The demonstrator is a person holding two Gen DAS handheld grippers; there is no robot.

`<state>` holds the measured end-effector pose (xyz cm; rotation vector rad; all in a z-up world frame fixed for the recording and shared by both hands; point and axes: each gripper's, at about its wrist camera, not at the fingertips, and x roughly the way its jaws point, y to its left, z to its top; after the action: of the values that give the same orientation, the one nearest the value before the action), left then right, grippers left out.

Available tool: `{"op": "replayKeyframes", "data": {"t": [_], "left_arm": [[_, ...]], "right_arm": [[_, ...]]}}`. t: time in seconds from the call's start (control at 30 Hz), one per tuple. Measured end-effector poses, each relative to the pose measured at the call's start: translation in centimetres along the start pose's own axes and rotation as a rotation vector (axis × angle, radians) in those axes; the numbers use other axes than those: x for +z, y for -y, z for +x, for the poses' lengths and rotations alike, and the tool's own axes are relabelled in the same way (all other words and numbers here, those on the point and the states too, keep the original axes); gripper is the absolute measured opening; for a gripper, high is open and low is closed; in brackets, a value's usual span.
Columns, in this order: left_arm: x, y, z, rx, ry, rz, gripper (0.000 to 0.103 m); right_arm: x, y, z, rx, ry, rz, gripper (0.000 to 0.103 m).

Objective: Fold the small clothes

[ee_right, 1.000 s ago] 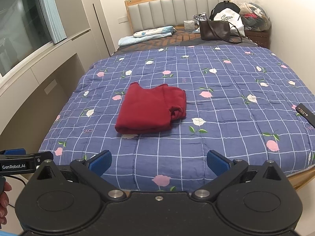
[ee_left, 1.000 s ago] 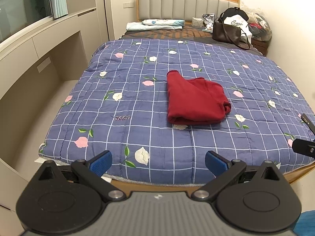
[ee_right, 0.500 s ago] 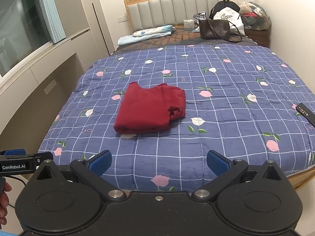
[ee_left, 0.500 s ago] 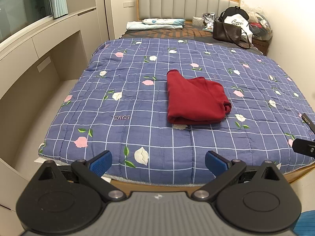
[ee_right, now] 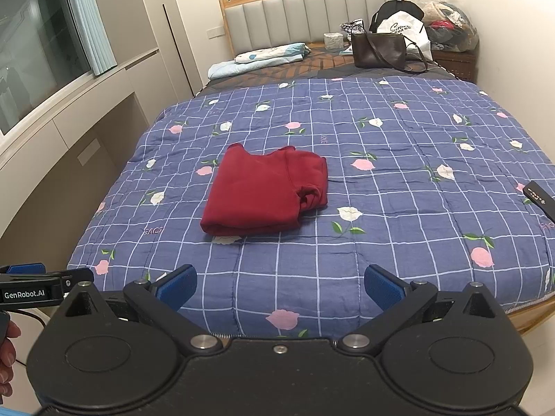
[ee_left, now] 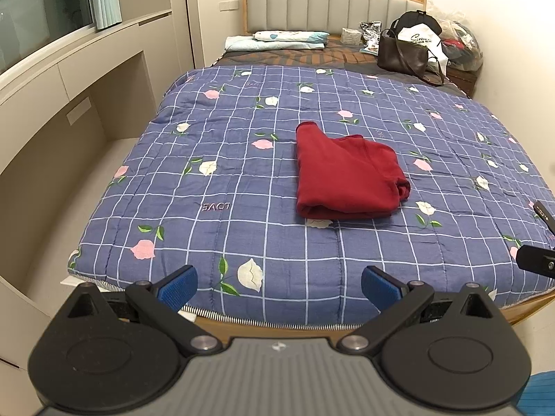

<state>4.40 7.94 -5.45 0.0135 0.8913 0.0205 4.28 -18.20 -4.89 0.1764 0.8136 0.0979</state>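
Observation:
A dark red garment [ee_left: 343, 176] [ee_right: 267, 194] lies folded into a rough rectangle in the middle of the blue flowered quilt [ee_left: 242, 173] [ee_right: 399, 180]. My left gripper [ee_left: 279, 284] hovers open over the foot edge of the bed, well short of the garment, with nothing between its blue pads. My right gripper [ee_right: 280, 286] is also open and empty, at about the same distance from the garment. In the right wrist view the left gripper [ee_right: 38, 286] shows at the left edge, with a hand [ee_right: 7, 353] below it.
A brown handbag [ee_right: 380, 50], white bag and plastic bags sit at the headboard end on the right. Folded light-blue bedding [ee_right: 260, 59] lies at the head. A black remote [ee_right: 539, 199] rests near the quilt's right edge. A beige built-in ledge [ee_left: 52, 79] runs along the left wall.
Almost nothing has changed. Both grippers stay open and drift very slightly; the red garment lies where it was.

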Motion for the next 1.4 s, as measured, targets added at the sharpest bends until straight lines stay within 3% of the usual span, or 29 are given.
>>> {"op": "replayKeyframes", "data": {"t": [0.73,0.87,1.0,1.4], "left_arm": [[0.6,0.3,0.9,0.010,-0.020,-0.021,0.103],[1.0,0.8,1.0,0.078,-0.037,-0.011,0.103],[1.2,0.7,0.5,0.030,-0.011,-0.032,0.103],[1.4,1.4,0.3,0.021,-0.001,-0.056,0.103]], "right_arm": [[0.0,0.2,0.4,0.000,-0.005,0.002,0.102],[-0.1,0.3,0.7,-0.001,-0.004,0.002,0.102],[-0.2,0.3,0.8,0.002,-0.005,0.000,0.102],[0.4,0.9,0.8,0.017,-0.018,-0.009,0.102]]}}
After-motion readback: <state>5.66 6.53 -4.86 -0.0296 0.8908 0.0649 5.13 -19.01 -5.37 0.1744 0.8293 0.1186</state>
